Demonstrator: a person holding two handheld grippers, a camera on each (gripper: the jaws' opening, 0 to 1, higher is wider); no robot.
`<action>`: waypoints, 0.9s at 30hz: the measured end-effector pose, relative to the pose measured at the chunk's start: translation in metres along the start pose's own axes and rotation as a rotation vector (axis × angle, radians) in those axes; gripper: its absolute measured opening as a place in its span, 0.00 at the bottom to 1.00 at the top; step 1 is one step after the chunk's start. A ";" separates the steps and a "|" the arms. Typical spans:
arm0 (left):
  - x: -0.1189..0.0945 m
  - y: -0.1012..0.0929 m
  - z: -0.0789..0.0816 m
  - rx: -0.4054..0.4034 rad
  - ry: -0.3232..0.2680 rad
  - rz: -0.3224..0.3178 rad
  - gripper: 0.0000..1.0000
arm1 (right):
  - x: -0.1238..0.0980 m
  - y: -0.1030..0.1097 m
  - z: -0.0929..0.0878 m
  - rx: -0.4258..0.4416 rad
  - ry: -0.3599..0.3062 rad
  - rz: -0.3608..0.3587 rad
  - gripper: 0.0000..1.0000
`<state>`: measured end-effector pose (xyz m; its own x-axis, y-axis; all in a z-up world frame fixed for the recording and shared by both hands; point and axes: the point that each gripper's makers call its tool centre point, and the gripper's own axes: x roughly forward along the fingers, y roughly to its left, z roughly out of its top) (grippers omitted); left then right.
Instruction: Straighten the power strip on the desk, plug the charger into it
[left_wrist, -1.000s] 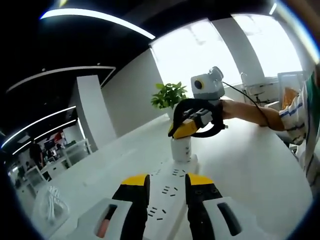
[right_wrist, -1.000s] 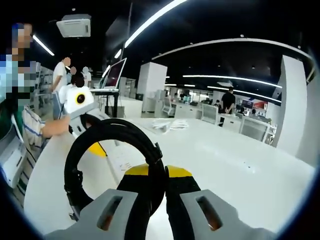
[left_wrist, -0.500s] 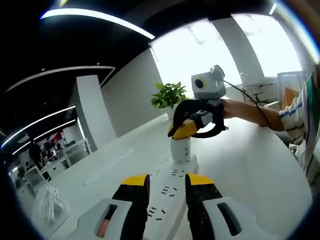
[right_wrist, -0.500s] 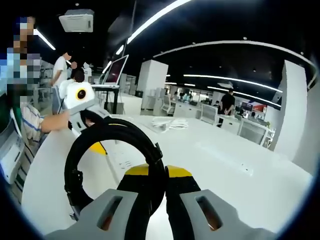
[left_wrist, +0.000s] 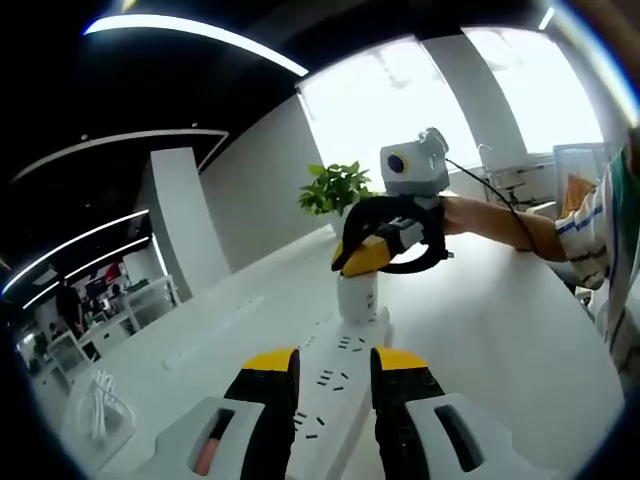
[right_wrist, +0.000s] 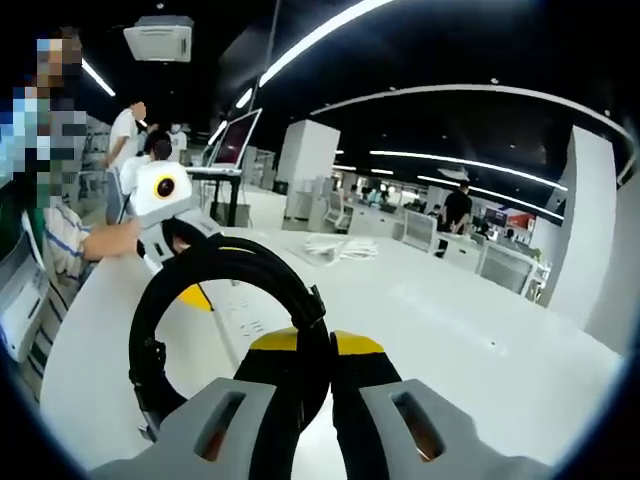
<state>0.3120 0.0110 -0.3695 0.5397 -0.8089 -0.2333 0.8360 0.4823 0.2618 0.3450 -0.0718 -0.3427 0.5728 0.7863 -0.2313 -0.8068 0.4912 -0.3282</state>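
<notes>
White desk (left_wrist: 520, 330) ran through an open office. Power strip (left_wrist: 335, 385) lay on it, near end between the left gripper (left_wrist: 334, 362) jaws, which stood narrowly apart either side, contact unclear. Charger (left_wrist: 357, 298) stood upright at the strip's far end, seated or not I couldn't tell. Right gripper (right_wrist: 330, 345) was clamped on the black cable loop (right_wrist: 225, 300) above the charger. Risk: tugging the loop could tip the charger or skew the strip.

Looks like a big open-plan office: long white desks (right_wrist: 480, 330), rows of workstations (right_wrist: 500, 255) further back, strip ceiling lights (right_wrist: 310, 40), a potted plant (left_wrist: 335, 190) by bright windows (left_wrist: 400, 100).
</notes>
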 end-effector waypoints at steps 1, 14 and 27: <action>0.000 -0.001 0.000 0.000 -0.001 -0.002 0.29 | 0.001 0.001 0.001 -0.006 0.005 -0.006 0.08; -0.001 0.001 0.002 -0.001 -0.005 0.003 0.29 | 0.002 -0.001 0.001 0.006 0.013 0.000 0.08; -0.002 0.000 0.002 0.003 -0.005 0.001 0.29 | 0.003 -0.003 -0.001 0.006 0.020 0.007 0.08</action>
<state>0.3106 0.0113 -0.3672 0.5398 -0.8102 -0.2287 0.8353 0.4817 0.2651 0.3496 -0.0708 -0.3431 0.5696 0.7822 -0.2523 -0.8119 0.4876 -0.3212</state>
